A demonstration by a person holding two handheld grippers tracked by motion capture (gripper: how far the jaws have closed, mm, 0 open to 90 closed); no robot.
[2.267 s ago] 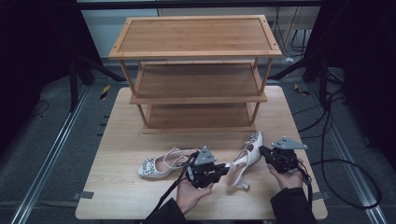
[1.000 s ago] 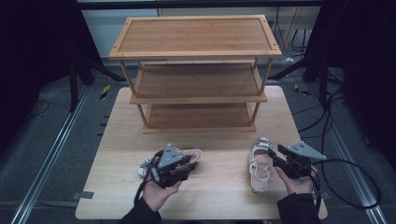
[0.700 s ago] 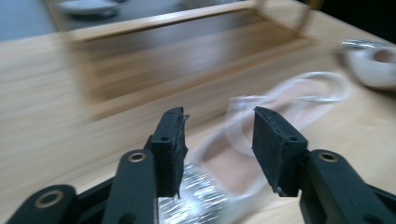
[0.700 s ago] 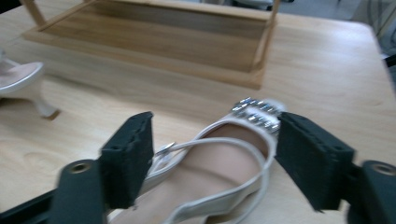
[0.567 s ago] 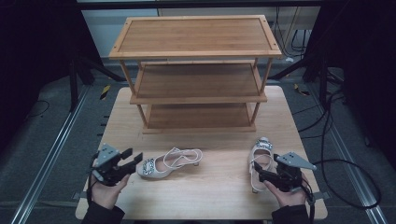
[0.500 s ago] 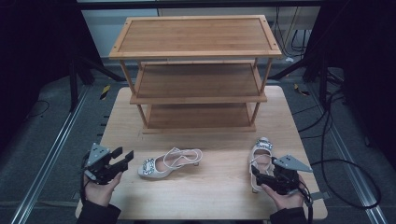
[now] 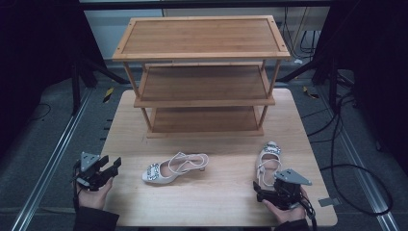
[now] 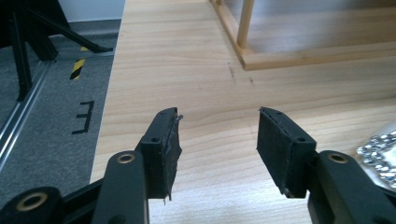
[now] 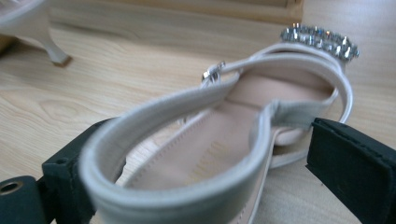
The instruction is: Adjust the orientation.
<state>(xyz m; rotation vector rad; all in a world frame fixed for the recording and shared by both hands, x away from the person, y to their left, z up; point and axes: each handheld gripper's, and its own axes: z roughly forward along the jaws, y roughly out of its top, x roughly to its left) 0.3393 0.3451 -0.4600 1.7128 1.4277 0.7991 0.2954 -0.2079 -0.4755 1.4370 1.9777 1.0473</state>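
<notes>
Two pale slingback shoes with rhinestone buckles lie on the wooden table [image 7: 216, 204]. The left shoe [image 7: 175, 167] rests on its side near the middle, its buckle at the edge of the left gripper view [image 8: 380, 149]. My left gripper [image 7: 113, 166] [image 8: 217, 121] stands open and empty at the table's left edge, apart from that shoe. The right shoe [image 7: 267, 161] [image 9: 224, 140] points toward the rack. My right gripper [image 7: 263, 188] [image 9: 201, 154] sits at its heel, jaws just opened further, with the heel strap between them and the right pad clear of it.
A three-tier bamboo shoe rack [image 7: 202, 72] stands at the back of the table, shelves bare. The left shoe's heel [image 9: 46, 42] appears at the upper left of the right gripper view. Dark floor with rails and cables surrounds the table.
My left gripper let go of the left shoe and swung out to the table's left edge. My right gripper set its shoe down, opened and drew back a little toward the person.
</notes>
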